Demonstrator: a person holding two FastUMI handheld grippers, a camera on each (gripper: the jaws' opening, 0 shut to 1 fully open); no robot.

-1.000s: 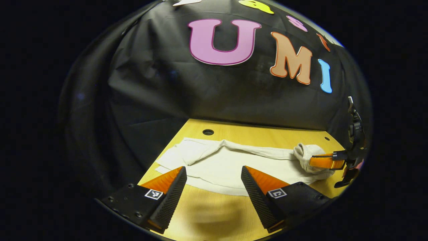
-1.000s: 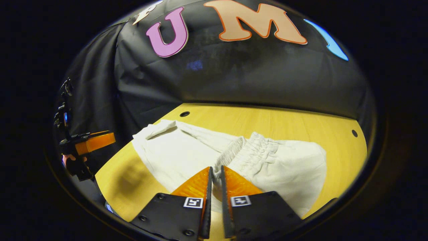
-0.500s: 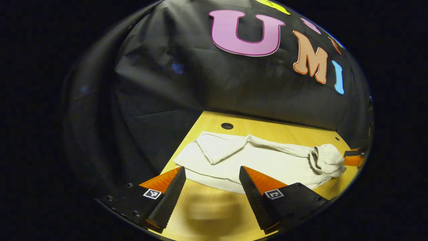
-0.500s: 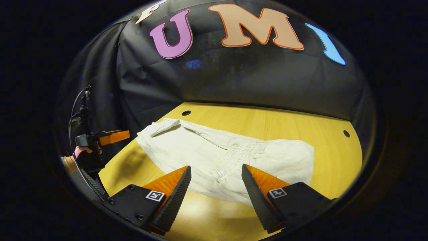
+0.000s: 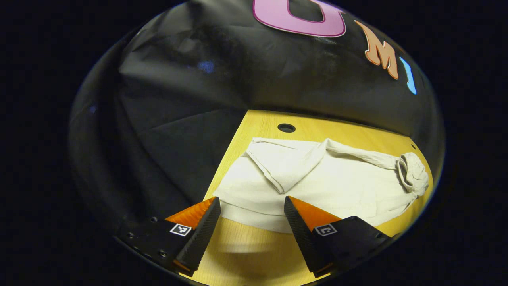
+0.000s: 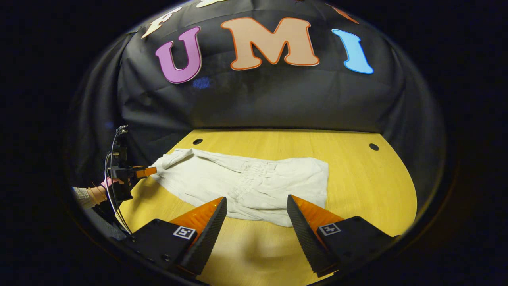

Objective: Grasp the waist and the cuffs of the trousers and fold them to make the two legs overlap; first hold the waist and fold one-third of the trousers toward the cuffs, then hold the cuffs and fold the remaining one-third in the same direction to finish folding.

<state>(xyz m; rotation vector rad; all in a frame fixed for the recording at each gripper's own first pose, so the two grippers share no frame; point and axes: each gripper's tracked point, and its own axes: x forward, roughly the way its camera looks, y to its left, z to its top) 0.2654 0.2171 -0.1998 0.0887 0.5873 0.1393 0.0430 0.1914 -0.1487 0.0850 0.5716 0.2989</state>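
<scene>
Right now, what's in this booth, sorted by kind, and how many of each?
Trousers: 1
Grippers: 2, the left gripper and the right gripper, both open
Table: 1
Holes in the table: 2
Total: 6

table (image 6: 357, 178): yellow wood, round holes near far edge | trousers (image 6: 254, 184): pale, laid flat across it, partly folded

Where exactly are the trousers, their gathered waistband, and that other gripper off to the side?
trousers (image 5: 317, 186): left gripper view, flat middle of the cloth.
waistband (image 6: 248, 180): right gripper view, gathered elastic ridge.
left gripper (image 6: 146, 171): right gripper view, finger end near the cuffs.
</scene>
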